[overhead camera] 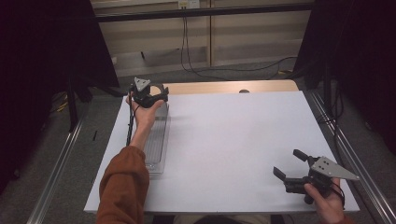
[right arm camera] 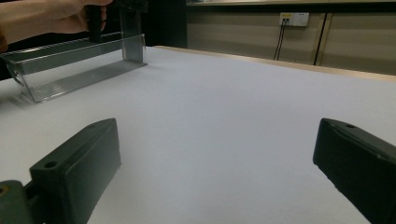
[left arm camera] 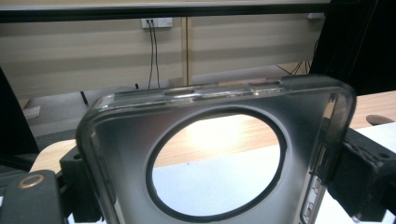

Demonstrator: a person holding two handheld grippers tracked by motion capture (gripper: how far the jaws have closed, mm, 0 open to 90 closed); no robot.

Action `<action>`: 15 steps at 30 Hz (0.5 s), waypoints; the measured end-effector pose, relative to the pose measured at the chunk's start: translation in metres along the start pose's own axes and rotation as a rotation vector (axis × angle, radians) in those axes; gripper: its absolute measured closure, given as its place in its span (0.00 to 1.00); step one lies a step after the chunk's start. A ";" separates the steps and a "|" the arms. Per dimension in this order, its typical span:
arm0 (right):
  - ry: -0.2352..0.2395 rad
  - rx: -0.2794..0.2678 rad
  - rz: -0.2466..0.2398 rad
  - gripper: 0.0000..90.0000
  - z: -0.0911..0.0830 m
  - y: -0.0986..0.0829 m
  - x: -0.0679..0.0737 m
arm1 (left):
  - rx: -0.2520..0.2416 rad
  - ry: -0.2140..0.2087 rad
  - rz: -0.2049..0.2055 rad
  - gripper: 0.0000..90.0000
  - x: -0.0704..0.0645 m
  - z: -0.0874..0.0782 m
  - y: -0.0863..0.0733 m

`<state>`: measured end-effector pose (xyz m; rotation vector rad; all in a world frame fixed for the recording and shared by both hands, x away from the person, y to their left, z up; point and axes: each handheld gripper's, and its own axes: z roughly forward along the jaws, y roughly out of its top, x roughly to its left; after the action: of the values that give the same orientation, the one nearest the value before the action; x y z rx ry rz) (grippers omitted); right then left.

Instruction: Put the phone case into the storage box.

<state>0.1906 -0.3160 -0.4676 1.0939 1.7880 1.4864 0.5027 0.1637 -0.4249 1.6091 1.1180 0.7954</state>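
Observation:
A long, narrow clear plastic bin (overhead camera: 156, 144) lies along the left side of the white table (overhead camera: 233, 140). My left gripper (overhead camera: 156, 99) is at the bin's far end, shut on its end wall. In the left gripper view that clear end wall (left arm camera: 116, 154), with a large round hole, stands between the two jaws of the left gripper (left arm camera: 219, 184). My right gripper (overhead camera: 288, 162) is open near the table's front right corner, with nothing between its fingers. The right gripper view has the right gripper (right arm camera: 215, 172) low over bare table, and the bin (right arm camera: 79, 65) far off at upper left under the other hand (right arm camera: 46, 18).
A wooden strip (overhead camera: 224, 87) runs along the table's far edge. Metal rails (overhead camera: 56, 163) flank the table on both sides. Cables (overhead camera: 224, 70) lie on the floor behind, and dark curtains (overhead camera: 42, 46) hang at left and right.

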 end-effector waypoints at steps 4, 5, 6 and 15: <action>0.002 0.001 0.002 0.00 0.000 0.000 0.000 | 0.001 -0.006 -0.010 0.11 0.001 0.001 -0.001; 0.004 0.003 0.002 0.00 0.000 0.000 0.000 | 0.000 -0.008 -0.012 0.11 0.001 0.001 -0.001; 0.004 0.003 0.001 0.00 -0.001 0.000 0.000 | 0.001 -0.013 -0.009 0.11 0.001 0.002 -0.001; 0.006 0.004 0.004 0.00 0.000 0.000 0.000 | 0.010 -0.019 -0.017 0.05 0.005 0.001 -0.001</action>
<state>0.1906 -0.3163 -0.4677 1.0967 1.7944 1.4911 0.5051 0.1678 -0.4264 1.6100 1.1225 0.7625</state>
